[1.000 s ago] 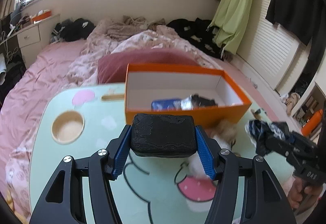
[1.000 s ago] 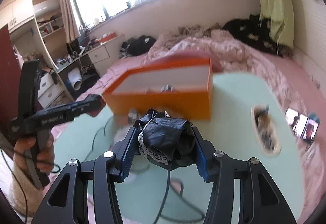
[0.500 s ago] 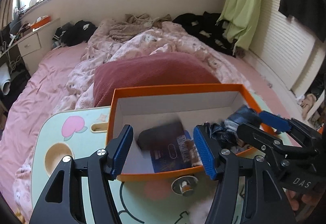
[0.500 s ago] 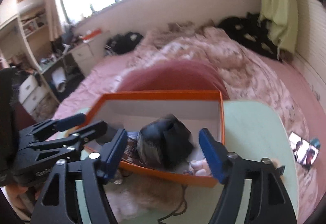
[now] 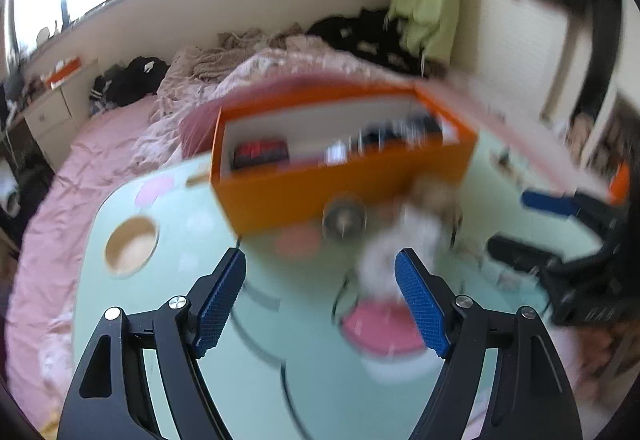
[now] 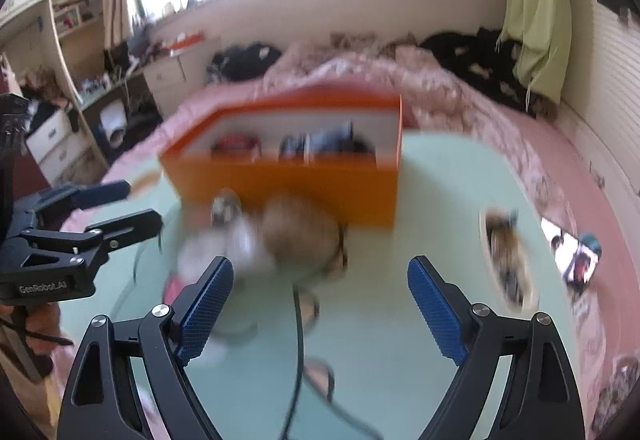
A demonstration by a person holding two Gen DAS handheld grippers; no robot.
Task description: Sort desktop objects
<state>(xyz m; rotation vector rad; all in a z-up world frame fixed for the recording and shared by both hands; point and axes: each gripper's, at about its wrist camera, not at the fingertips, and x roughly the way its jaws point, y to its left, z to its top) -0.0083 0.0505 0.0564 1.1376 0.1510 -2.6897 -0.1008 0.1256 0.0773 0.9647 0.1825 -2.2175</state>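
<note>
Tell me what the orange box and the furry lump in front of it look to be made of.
Orange box: probably cardboard, matte orange outside and white inside, with thin straight walls and sharp folded corners. Furry lump: looks like plush or fleece, tan and white with soft, fuzzy edges; motion blur leaves the exact fabric open.

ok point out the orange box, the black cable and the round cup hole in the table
orange box (image 6: 304, 188), right wrist view, front wall
black cable (image 6: 298, 336), right wrist view, mid-length
round cup hole (image 5: 131, 246), left wrist view, its recessed floor
</note>
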